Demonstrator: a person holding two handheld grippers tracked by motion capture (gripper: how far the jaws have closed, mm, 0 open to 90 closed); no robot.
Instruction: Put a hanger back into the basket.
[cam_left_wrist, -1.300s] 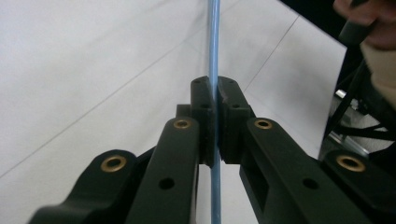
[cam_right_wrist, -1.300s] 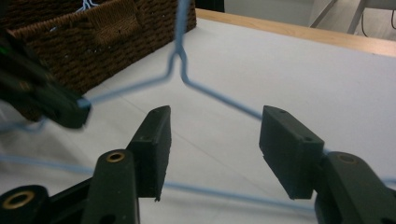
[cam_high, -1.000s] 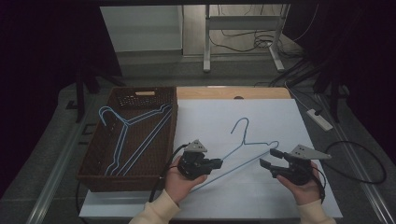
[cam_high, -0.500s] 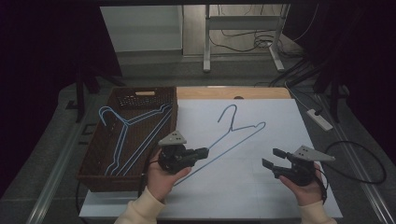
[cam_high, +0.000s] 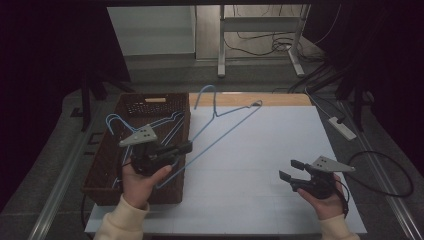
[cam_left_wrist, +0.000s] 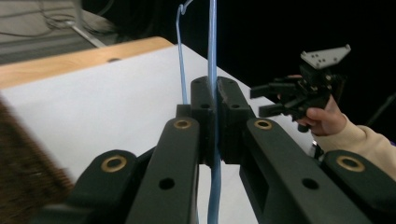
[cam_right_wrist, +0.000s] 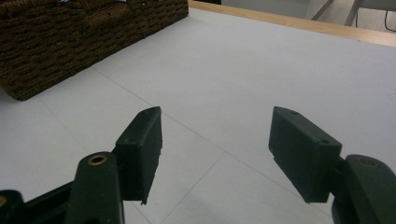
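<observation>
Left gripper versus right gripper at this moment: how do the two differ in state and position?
The left gripper is shut on the blue wire hanger; the right gripper stands open and holds nothing. The left gripper sits over the edge of the brown wicker basket, while the right gripper hovers above the white table surface at the person's right. Both are black, two-jawed and hand-held.

A pale blue wire hanger (cam_high: 220, 127) sits between black jaws; left of them, a dark brown woven basket (cam_high: 107, 165); beneath, white table (cam_high: 260, 165).
</observation>
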